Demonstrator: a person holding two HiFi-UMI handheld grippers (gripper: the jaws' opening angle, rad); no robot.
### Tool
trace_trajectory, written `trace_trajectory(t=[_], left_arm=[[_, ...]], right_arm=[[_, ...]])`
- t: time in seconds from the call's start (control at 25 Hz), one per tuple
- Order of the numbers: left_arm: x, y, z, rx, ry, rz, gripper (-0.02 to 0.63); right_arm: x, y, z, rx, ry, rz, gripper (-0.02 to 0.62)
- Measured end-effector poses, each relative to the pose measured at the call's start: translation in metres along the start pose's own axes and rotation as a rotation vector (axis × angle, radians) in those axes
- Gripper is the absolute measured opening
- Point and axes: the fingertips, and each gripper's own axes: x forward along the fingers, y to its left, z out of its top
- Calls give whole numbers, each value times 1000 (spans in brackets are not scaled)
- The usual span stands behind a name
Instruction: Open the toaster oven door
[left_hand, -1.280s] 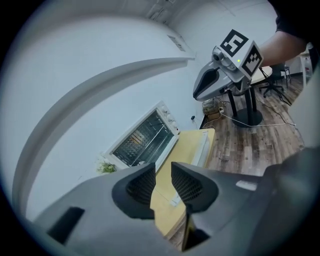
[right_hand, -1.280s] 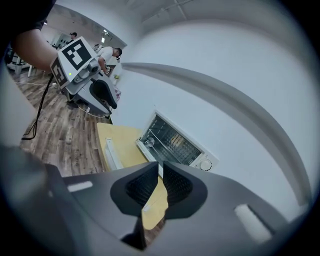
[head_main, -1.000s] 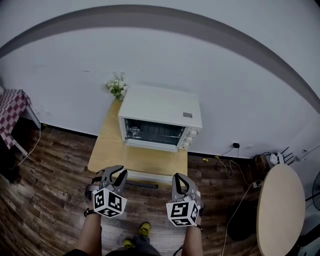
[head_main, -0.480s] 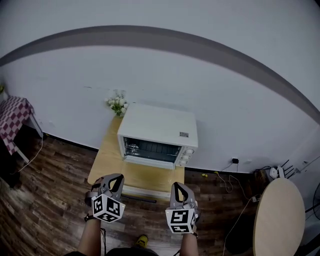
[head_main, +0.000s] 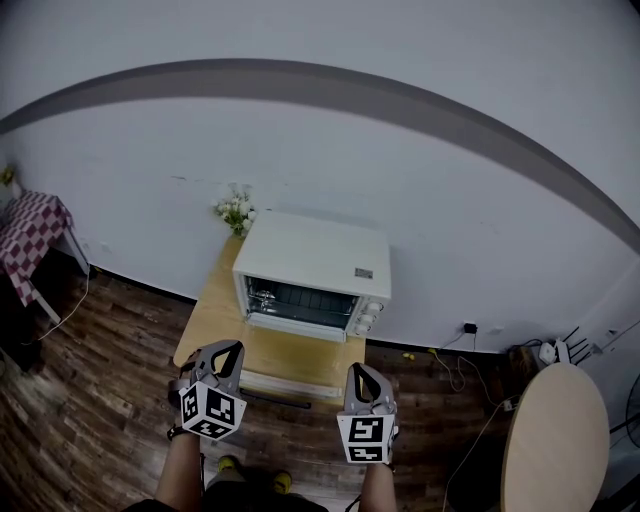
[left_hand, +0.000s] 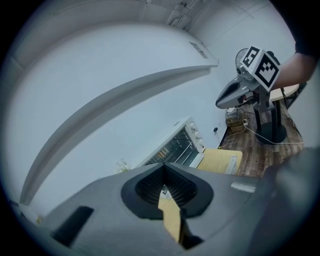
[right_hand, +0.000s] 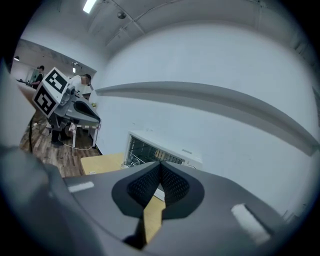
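Note:
A white toaster oven (head_main: 312, 272) stands at the back of a small wooden table (head_main: 215, 320), against the wall. Its dark front window shows the racks, with a white strip along the lower edge and knobs (head_main: 366, 318) at the right. Both grippers hover in front of the table's near edge, well short of the oven. My left gripper (head_main: 226, 349) is shut and empty, and so is my right gripper (head_main: 360, 371). In the left gripper view the pads (left_hand: 172, 192) meet, with the oven (left_hand: 175, 145) beyond them. The right gripper view shows the oven (right_hand: 155, 150) straight ahead.
A small bunch of white flowers (head_main: 236, 211) sits behind the oven's left corner. A table with a chequered cloth (head_main: 25, 225) is at far left, a round table (head_main: 555, 440) at the right. Cables (head_main: 480, 345) lie on the wood floor by the wall.
The left jaws have come together. Both grippers sit a little lower in the head view, and the oven now looks smaller and farther off.

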Motion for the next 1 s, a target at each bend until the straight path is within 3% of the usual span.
trace_trajectory(t=[0.12,0.4,0.6,1.0], left_arm=[[-4,6,3,-46,-12,12,-5],[-9,18,-4,-177,-34,11,-11],[-17,33,-5,-200,-61,36,-9],[-31,55,16,-298,-146,66,-3]], right_arm=[[-4,0,4,-29,-10,1,-5],[-3,-5,18,35,-49,-7,-5],[-8,-14,26,88,-76,-14,-5],[-11,-19,36,66,-68,-34,-4]])
